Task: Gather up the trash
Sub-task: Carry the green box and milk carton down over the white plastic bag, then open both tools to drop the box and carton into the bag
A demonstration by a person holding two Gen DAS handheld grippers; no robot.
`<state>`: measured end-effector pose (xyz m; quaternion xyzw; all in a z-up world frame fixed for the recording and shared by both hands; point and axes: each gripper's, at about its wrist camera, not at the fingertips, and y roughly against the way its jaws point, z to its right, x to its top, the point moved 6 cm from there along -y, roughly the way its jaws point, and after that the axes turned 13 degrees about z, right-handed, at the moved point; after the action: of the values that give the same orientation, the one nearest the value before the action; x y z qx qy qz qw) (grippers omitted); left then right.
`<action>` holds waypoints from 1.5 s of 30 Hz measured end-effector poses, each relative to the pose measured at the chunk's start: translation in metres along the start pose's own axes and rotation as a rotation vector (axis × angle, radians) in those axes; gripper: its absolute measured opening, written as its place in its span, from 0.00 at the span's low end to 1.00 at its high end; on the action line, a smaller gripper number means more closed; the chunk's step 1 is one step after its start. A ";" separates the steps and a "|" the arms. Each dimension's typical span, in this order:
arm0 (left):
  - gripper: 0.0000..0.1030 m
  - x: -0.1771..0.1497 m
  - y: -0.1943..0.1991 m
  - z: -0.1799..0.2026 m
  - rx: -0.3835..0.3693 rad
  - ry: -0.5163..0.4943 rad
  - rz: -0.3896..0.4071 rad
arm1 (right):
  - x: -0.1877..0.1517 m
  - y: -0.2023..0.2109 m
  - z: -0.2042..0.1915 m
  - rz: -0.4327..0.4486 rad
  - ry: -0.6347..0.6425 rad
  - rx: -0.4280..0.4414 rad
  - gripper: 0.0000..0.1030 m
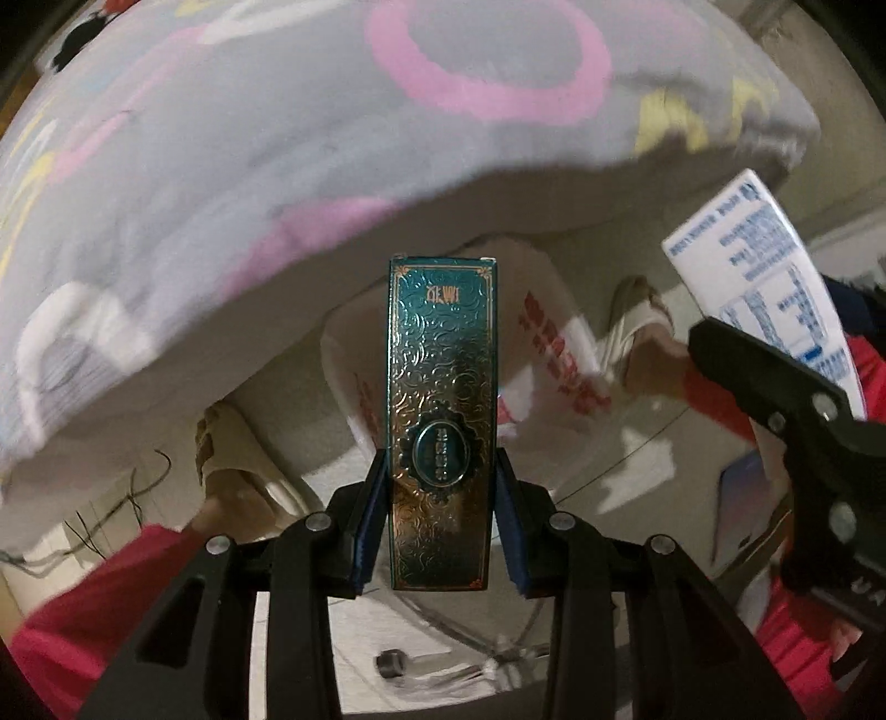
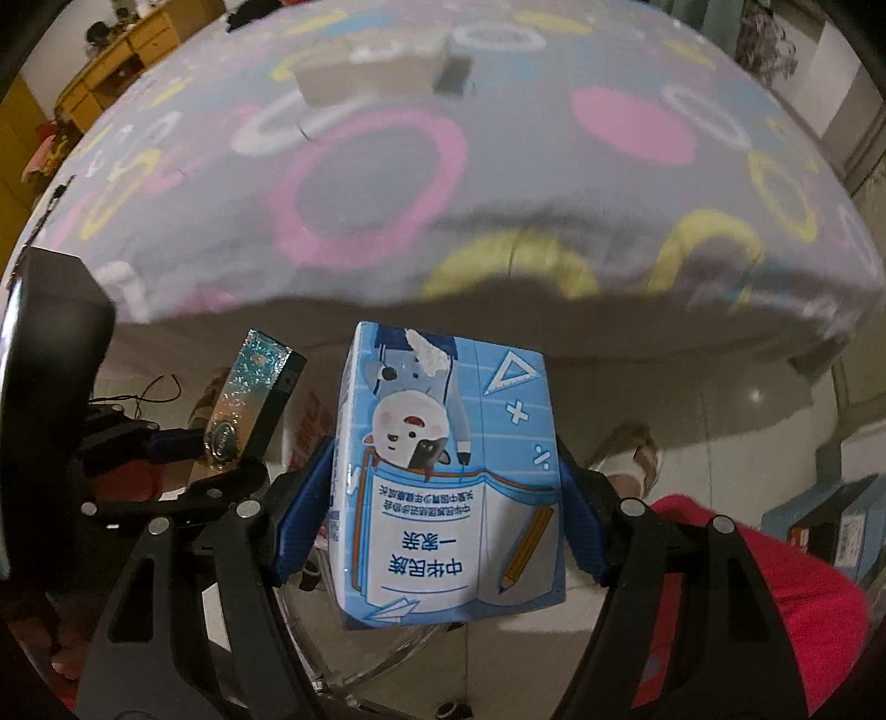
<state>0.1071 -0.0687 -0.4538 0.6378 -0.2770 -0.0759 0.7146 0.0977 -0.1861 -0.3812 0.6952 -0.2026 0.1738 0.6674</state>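
Left gripper (image 1: 440, 520) clamped on a teal embossed box (image 1: 440, 426), blue pads pressing both long sides near the lower half, box upright and sticking out past the fingertips. Behind the box, a white plastic bag (image 1: 554, 354) with red print sits on the floor, below the edge of a bed (image 1: 221, 166) with grey sheet and pink, yellow, white rings. Sandaled feet flank the bag; red trousers at the bottom corners. Right of that, right gripper (image 2: 446, 498) clamped on a blue-and-white milk carton (image 2: 451, 476), pads on its left and right faces, print upside down to the right wrist camera, cartoon figure and a book graphic on the front. Both items held in the air in front of the bed edge, teal box left of the carton, apart, not touching. On the bed, far back, a pale box (image 2: 360, 77) with a small dark object just beside it; too blurred to identify. Wooden furniture (image 2: 127, 50) far left background.
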 end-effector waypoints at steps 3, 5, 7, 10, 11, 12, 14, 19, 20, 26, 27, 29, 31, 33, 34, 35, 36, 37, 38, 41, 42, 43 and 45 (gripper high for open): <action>0.34 -0.004 -0.016 0.005 -0.012 -0.041 -0.030 | -0.008 -0.018 0.004 -0.036 -0.029 -0.003 0.70; 0.34 -0.006 -0.026 0.006 -0.016 -0.063 -0.046 | -0.011 -0.027 0.006 -0.051 -0.047 -0.004 0.70; 0.34 -0.008 -0.032 0.007 -0.026 -0.081 -0.057 | -0.014 -0.038 0.009 -0.072 -0.062 -0.008 0.70; 0.34 -0.012 -0.046 0.010 -0.042 -0.107 -0.076 | -0.020 -0.054 0.010 -0.104 -0.084 -0.009 0.70; 0.34 -0.014 -0.051 0.011 -0.050 -0.115 -0.082 | -0.022 -0.060 0.010 -0.114 -0.088 -0.015 0.70; 0.34 -0.016 -0.054 0.010 -0.053 -0.118 -0.086 | -0.024 -0.064 0.011 -0.120 -0.092 -0.017 0.70; 0.34 -0.019 -0.062 0.009 -0.061 -0.118 -0.103 | -0.029 -0.078 0.012 -0.145 -0.109 -0.017 0.70; 0.34 -0.022 -0.081 0.007 -0.045 -0.131 -0.135 | -0.035 -0.106 0.017 -0.193 -0.155 -0.022 0.70; 0.34 -0.022 -0.085 0.006 -0.041 -0.131 -0.139 | -0.037 -0.109 0.016 -0.197 -0.158 -0.025 0.70; 0.34 -0.018 -0.101 0.007 -0.032 -0.139 -0.163 | -0.049 -0.135 0.017 -0.239 -0.202 -0.028 0.70; 0.34 -0.018 -0.103 0.008 -0.032 -0.141 -0.167 | -0.051 -0.138 0.019 -0.247 -0.211 -0.026 0.70; 0.34 -0.019 -0.109 0.010 -0.030 -0.146 -0.181 | -0.056 -0.147 0.020 -0.269 -0.232 -0.027 0.70; 0.34 -0.020 -0.113 0.013 -0.034 -0.147 -0.198 | -0.059 -0.153 0.023 -0.284 -0.243 -0.030 0.70; 0.34 -0.022 -0.119 0.015 -0.033 -0.152 -0.215 | -0.062 -0.159 0.024 -0.300 -0.254 -0.029 0.70; 0.34 -0.022 -0.121 0.016 -0.034 -0.151 -0.220 | -0.063 -0.164 0.023 -0.307 -0.255 -0.031 0.70; 0.35 -0.022 -0.123 0.016 -0.032 -0.153 -0.225 | -0.065 -0.168 0.024 -0.314 -0.254 -0.035 0.70; 0.35 -0.022 -0.124 0.016 -0.031 -0.155 -0.227 | -0.066 -0.170 0.023 -0.318 -0.253 -0.036 0.70; 0.35 -0.022 -0.126 0.015 -0.032 -0.155 -0.230 | -0.068 -0.173 0.020 -0.322 -0.253 -0.035 0.70; 0.35 -0.022 -0.127 0.015 -0.030 -0.151 -0.233 | -0.069 -0.174 0.020 -0.328 -0.255 -0.032 0.70; 0.35 -0.020 -0.129 0.015 -0.029 -0.133 -0.238 | -0.075 -0.182 0.016 -0.352 -0.261 -0.007 0.70; 0.36 -0.020 -0.131 0.014 -0.026 -0.126 -0.239 | -0.078 -0.185 0.015 -0.364 -0.260 0.002 0.70; 0.36 -0.020 -0.132 0.014 -0.029 -0.120 -0.243 | -0.080 -0.187 0.016 -0.372 -0.259 0.003 0.70; 0.49 -0.019 -0.135 0.013 -0.032 -0.100 -0.251 | -0.085 -0.190 0.018 -0.394 -0.267 0.003 0.75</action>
<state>0.1180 -0.0943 -0.5878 0.6513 -0.2291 -0.2007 0.6950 0.1219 -0.1946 -0.5889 0.7393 -0.1492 -0.0527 0.6546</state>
